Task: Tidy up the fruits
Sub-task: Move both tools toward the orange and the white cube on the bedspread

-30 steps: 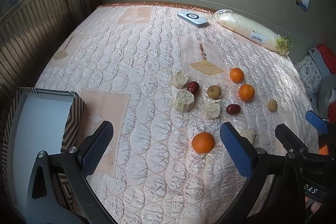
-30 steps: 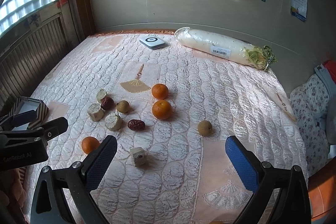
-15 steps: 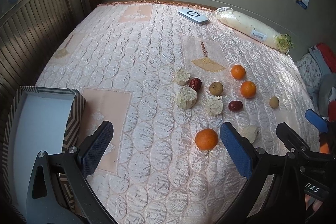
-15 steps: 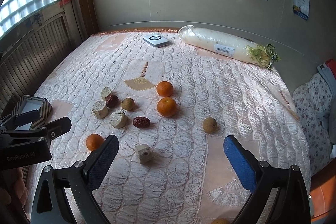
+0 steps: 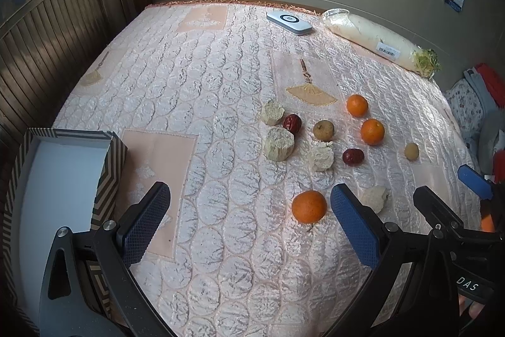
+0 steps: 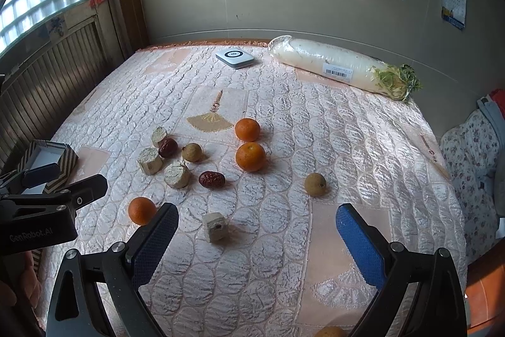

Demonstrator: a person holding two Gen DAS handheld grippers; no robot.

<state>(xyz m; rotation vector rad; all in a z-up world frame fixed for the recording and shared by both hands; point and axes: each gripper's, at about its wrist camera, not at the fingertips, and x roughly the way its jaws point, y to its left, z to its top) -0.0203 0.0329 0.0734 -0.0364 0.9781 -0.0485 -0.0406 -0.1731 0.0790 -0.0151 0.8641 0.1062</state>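
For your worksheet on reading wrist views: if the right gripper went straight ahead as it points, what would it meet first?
Probably the quilted bedcover, bare between the open right gripper fingers; the pale chunk lies left of centre, the longan farther on. Depth is unclear.

Glossy quilted satin bedspread (image 5: 221, 78), plastic-wrapped radish (image 6: 328, 63), matt wood panelling (image 5: 47, 52)

The left gripper (image 6: 47, 179) body reads "GenRobot.AI"; the right gripper (image 5: 442, 195) shows what looks like "DAS".
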